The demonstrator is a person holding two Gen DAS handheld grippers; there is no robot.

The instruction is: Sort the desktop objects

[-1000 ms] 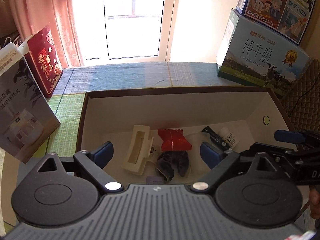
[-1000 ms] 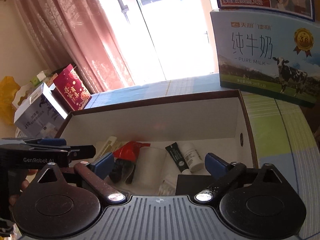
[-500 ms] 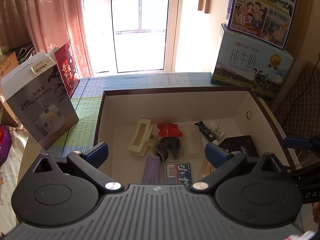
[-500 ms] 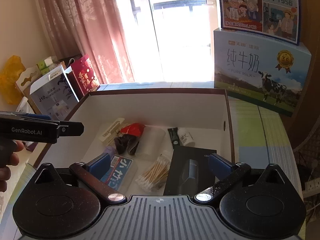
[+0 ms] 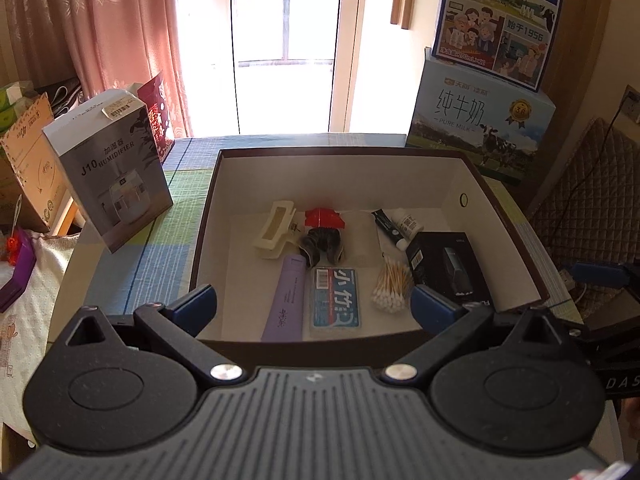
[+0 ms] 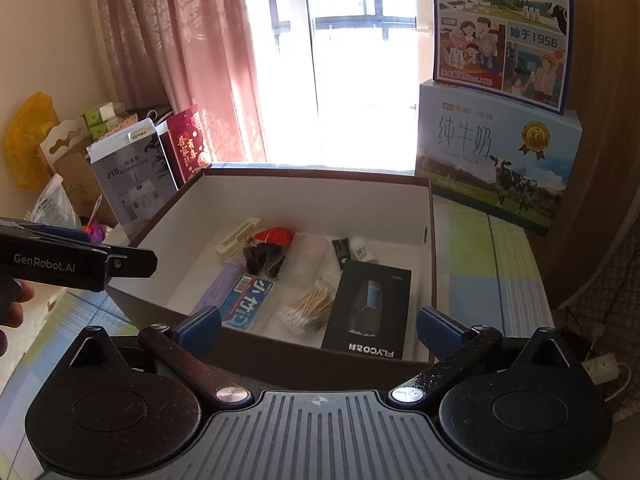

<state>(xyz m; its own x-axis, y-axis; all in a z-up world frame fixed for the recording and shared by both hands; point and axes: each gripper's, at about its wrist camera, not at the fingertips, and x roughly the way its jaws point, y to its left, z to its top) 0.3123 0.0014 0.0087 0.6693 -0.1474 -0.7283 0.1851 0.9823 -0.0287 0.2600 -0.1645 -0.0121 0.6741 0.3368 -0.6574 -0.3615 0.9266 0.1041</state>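
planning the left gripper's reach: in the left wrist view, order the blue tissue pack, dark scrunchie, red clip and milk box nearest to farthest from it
1. blue tissue pack, box front, nearest the left gripper
2. dark scrunchie, box middle
3. red clip, just behind it
4. milk box, outside, far right

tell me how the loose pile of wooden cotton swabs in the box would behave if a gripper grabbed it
The loose pile of wooden cotton swabs looks unbundled, so pinching it would probably lift only a few while the rest scatter. The thin sticks seem very light, and being round they would likely roll across the bare floor of the brown-rimmed white box.
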